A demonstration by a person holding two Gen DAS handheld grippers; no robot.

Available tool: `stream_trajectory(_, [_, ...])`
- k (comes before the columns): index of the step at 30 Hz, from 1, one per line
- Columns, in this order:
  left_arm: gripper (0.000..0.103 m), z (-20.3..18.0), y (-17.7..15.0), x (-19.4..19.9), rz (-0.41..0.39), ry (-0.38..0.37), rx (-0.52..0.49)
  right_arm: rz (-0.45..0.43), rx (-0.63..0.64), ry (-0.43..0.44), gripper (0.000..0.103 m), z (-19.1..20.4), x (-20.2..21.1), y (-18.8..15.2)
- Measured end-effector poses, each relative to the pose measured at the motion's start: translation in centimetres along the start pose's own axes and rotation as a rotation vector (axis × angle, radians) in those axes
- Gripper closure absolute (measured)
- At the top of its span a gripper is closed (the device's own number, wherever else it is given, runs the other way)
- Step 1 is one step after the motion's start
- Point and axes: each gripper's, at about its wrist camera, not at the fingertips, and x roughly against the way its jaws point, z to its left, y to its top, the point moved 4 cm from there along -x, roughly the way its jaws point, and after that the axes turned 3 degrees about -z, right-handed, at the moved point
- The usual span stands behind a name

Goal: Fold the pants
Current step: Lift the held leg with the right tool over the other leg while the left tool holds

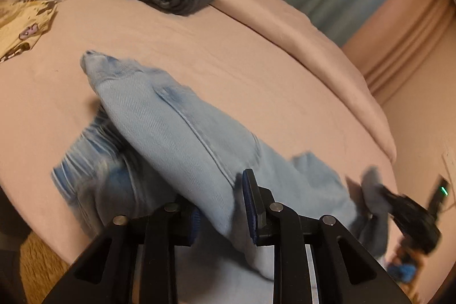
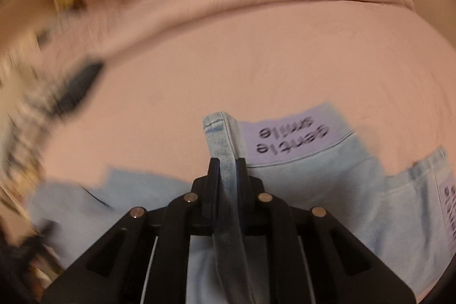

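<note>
1. Both views are lit dimly and warmly, with a pinkish-orange cast over the bed [image 1: 233,53] and the wall behind it.
2. No glare or hard highlights; the light is soft and shadows are faint, the darkest one lying under the raised pants [image 1: 176,130].
3. The fisheye lens bends the bed's edges into curves, and black corners frame each picture.
4. Motion blur smears the left side of the right wrist view; the pants' hem [image 2: 219,133] stays fairly sharp.
5. The left wrist view blurs at its lower right and lower left.
</note>
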Motion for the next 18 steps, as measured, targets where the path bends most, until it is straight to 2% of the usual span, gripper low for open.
stream_trajectory(2, [0.097, 0.4, 0.1, 0.7, 0.01, -0.046, 0.013, -0.113, -0.071, 0.035, 0.092, -2.2, 4.4, 1.5])
stream_trajectory(4, [0.097, 1.1, -0.5, 2.2, -0.01, -0.059, 0.011, -0.219, -0.128, 0.024, 0.092, -4.9, 8.9, 1.9])
stream_trajectory(7, [0.097, 1.4, -2.2, 3.5, -0.005, -0.048, -0.004, -0.296, -0.206, -0.011, 0.092, -8.8, 13.2, 0.4])
stream_trajectory(10, [0.097, 2.3, -4.5, 4.2, 0.033, -0.02, -0.025, -0.288, -0.279, -0.095, 0.092, -12.8, 15.3, -3.3])
stream_trajectory(14, [0.097, 2.2, -7.1, 3.1, 0.102, 0.059, -0.099, -0.211, -0.394, -0.19, 0.092, -16.9, 15.4, -8.4])
stream_trajectory(18, [0.097, 1.6, -7.4, 3.1, 0.075, 0.094, -0.148, -0.143, -0.491, -0.251, 0.092, -18.9, 14.8, -11.6])
